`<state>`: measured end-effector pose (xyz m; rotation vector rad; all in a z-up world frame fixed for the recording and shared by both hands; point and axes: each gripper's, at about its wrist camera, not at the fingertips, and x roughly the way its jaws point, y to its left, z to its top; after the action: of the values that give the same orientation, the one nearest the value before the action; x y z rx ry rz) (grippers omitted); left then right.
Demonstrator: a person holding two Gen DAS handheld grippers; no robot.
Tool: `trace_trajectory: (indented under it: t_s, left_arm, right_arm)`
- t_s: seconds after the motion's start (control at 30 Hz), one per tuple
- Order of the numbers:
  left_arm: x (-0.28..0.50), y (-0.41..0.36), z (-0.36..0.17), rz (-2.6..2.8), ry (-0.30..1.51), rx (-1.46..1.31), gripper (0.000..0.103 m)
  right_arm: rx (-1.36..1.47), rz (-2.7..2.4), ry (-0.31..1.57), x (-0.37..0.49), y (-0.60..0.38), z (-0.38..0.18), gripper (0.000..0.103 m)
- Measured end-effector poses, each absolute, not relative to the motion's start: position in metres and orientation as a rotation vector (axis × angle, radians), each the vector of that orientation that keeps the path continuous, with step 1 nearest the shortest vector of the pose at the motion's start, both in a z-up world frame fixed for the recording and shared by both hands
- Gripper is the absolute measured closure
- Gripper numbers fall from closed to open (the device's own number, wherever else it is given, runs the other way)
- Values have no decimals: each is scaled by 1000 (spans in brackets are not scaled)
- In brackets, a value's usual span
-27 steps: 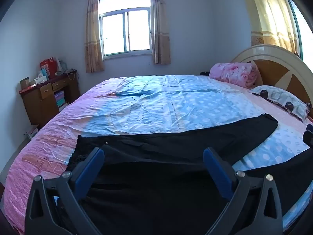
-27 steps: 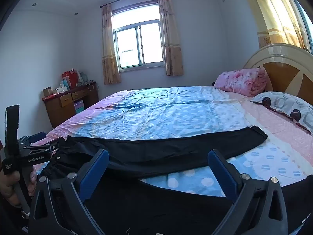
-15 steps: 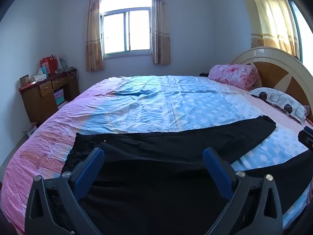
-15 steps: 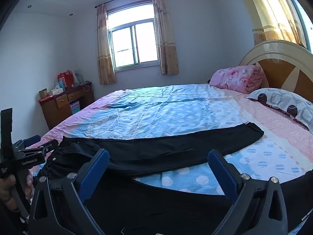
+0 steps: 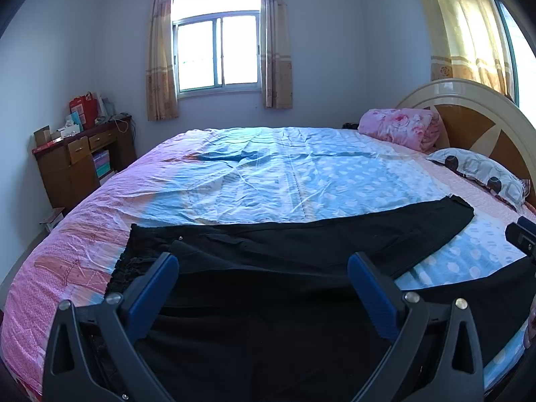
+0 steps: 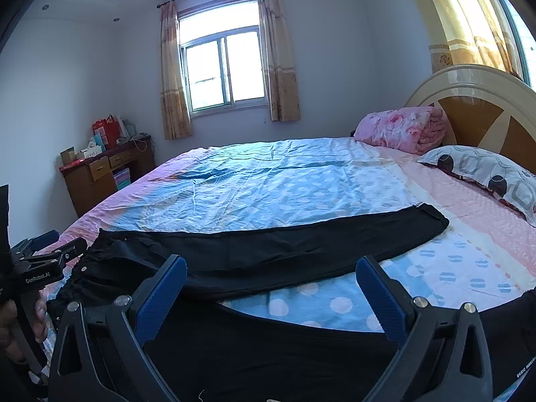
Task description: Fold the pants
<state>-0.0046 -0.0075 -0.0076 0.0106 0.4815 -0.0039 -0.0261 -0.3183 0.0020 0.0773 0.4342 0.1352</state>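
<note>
Black pants (spread flat), beyond open left gripper

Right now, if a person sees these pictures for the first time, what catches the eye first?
First come the black pants, spread flat across the near side of the bed, waistband to the left, one leg reaching toward the headboard. Next, both open blue-padded tools, the left tool and the right tool, low over the dark cloth. Behind, a bright window.

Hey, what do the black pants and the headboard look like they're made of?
Black pants: soft matte woven fabric, likely cotton blend; it lies limp, with a gathered elastic waistband. Headboard: probably lacquered wood, cream rim with brown panels, glossy with window reflections.
</note>
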Motion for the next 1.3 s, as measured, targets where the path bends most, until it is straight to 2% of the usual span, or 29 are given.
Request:
trace_trajectory:
  t_s: [1.3]
  left_arm:
    - [-5, -12, -7, -17, 474, 15, 0]
  right_arm:
    - [79, 123, 466, -20, -320, -9, 1]
